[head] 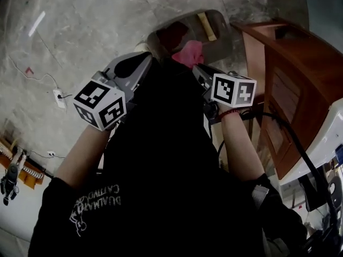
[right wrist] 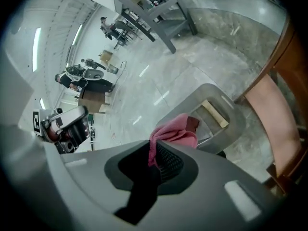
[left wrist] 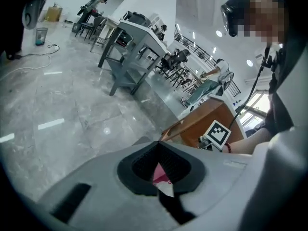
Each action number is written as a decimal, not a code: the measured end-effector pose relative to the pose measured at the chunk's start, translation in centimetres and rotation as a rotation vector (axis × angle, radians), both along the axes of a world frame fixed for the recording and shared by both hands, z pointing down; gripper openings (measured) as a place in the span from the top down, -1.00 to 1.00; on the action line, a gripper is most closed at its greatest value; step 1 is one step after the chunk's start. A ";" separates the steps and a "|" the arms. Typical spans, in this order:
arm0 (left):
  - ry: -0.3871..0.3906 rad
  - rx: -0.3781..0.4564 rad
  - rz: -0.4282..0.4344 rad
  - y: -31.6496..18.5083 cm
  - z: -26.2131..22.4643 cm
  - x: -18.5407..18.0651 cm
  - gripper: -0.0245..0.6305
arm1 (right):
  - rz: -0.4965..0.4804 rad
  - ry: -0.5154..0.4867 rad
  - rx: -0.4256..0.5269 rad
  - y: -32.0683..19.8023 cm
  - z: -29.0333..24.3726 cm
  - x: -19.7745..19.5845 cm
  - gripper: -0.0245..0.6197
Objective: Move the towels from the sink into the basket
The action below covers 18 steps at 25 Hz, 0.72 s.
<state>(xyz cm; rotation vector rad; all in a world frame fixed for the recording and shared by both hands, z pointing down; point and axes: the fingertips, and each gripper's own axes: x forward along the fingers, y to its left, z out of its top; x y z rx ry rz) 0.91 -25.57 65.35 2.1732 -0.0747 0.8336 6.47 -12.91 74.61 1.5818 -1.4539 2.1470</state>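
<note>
Right tool (right wrist: 154, 143), jaws tight on pink towel (right wrist: 177, 130)

Marble floor (head: 96, 25), grey basket (head: 224, 42), wooden cabinet (head: 289, 74)

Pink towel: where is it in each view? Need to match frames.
Head view: pink towel at top centre, in front of the grey basket.
Left gripper view: only a pink sliver between the tongs, bottom centre.
Right gripper view: centre, pinched in the tongs, above the basket.
Shared landmark: wooden cabinet, towards the right in all three.
</note>
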 end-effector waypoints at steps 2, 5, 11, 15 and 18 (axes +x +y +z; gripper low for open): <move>-0.017 0.004 0.013 0.4 2.5 -0.1 0.92 | -0.035 -0.023 0.003 0.6 2.3 -0.7 0.77; -0.050 0.023 0.029 0.6 6.3 -0.3 0.92 | -0.114 -0.044 0.047 0.4 5.7 -1.1 0.77; -0.154 0.007 0.063 2.4 13.5 -2.4 0.92 | -0.250 -0.134 0.104 0.1 11.8 -2.7 0.78; -0.151 -0.064 0.065 4.4 16.9 -2.0 0.92 | -0.274 -0.113 0.059 1.6 16.6 -3.2 0.80; -0.113 -0.129 0.086 6.2 18.2 -0.7 0.92 | -0.282 -0.071 -0.013 3.5 19.9 -3.1 0.80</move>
